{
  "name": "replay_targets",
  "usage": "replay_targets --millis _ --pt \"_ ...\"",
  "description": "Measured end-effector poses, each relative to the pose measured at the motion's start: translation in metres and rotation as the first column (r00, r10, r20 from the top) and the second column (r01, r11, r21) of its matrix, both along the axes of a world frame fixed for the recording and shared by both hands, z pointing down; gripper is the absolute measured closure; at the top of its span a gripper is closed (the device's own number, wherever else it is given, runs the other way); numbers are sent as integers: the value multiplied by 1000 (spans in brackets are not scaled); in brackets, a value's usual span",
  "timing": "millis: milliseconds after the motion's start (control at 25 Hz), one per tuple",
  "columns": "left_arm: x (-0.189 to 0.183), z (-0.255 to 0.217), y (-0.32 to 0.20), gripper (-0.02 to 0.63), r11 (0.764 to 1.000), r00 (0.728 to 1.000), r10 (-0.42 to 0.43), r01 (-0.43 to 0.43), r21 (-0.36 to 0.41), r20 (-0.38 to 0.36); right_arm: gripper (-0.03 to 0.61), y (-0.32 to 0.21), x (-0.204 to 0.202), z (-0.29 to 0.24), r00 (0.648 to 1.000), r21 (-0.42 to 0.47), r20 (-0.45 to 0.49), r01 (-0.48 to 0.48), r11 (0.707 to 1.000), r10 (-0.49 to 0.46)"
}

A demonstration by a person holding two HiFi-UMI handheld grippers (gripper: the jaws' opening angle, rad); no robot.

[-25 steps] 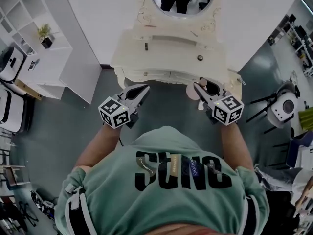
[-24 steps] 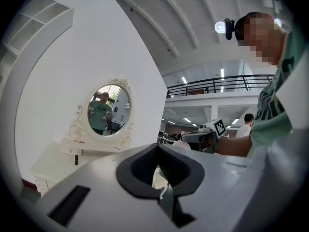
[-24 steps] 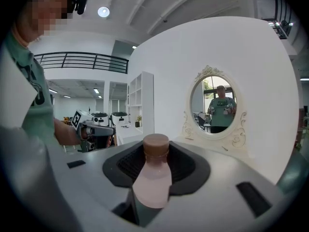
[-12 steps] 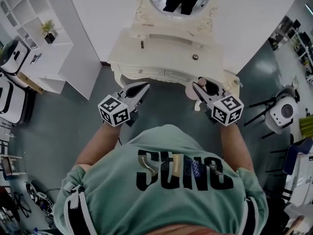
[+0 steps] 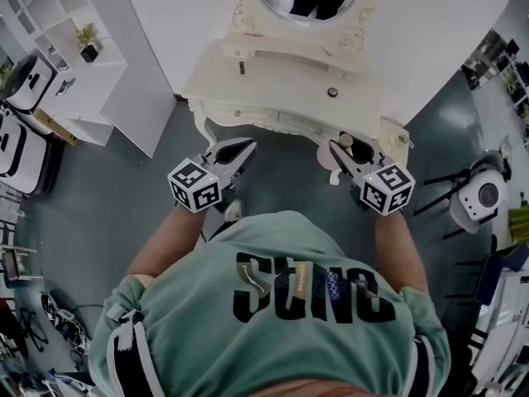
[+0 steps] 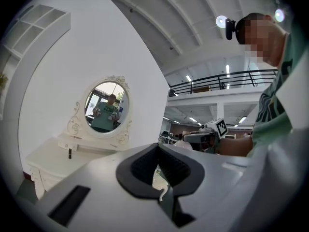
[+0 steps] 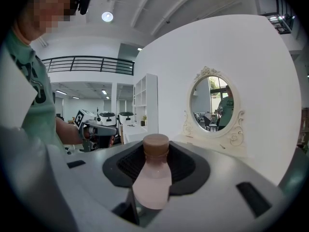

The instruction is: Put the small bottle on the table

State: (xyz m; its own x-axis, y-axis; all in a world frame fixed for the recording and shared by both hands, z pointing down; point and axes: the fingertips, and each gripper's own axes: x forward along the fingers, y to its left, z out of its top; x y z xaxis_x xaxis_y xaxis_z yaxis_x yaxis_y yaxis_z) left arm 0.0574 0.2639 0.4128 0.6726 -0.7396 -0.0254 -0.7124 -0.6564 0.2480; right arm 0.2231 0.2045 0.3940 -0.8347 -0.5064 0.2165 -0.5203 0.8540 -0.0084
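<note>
A cream bench (image 5: pixel 273 98) with scrolled edges stands on the grey floor (image 5: pixel 124 197) against a white wall (image 5: pixel 190 7). On its top stand a small dark tube (image 5: pixel 241 67) at the left and a dark round thing (image 5: pixel 332 92) toward the right, well apart.

left gripper (image 5: pixel 245 147): jaws together, empty | right gripper (image 5: pixel 337 145): jaws clamped on small bottle (image 7: pixel 153 175) | both arms held forward

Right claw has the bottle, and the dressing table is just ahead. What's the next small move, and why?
Probably carry the right claw forward until the bottle is over the table, then lower it. The claw grips the bottle firmly, but in the head view it appears just short of the table's front edge.
</note>
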Motion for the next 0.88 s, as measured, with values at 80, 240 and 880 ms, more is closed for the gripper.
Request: replay_targets --millis 80,240,880 --pt "-6 2 -8 611 1000 1000 1 -1 -7 -5 449 -7 -5 2 1000 -5 -1 -1 1000 1" --pt "-23 4 -30 611 1000 1000 21 -21 0 -15 449 -24 -25 4 1000 -6 -14 -3 1000 3" --pt "-167 1 -257 611 986 985 168 -168 21 -28 449 -213 -163 1 993 -8 0 -118 993 118"
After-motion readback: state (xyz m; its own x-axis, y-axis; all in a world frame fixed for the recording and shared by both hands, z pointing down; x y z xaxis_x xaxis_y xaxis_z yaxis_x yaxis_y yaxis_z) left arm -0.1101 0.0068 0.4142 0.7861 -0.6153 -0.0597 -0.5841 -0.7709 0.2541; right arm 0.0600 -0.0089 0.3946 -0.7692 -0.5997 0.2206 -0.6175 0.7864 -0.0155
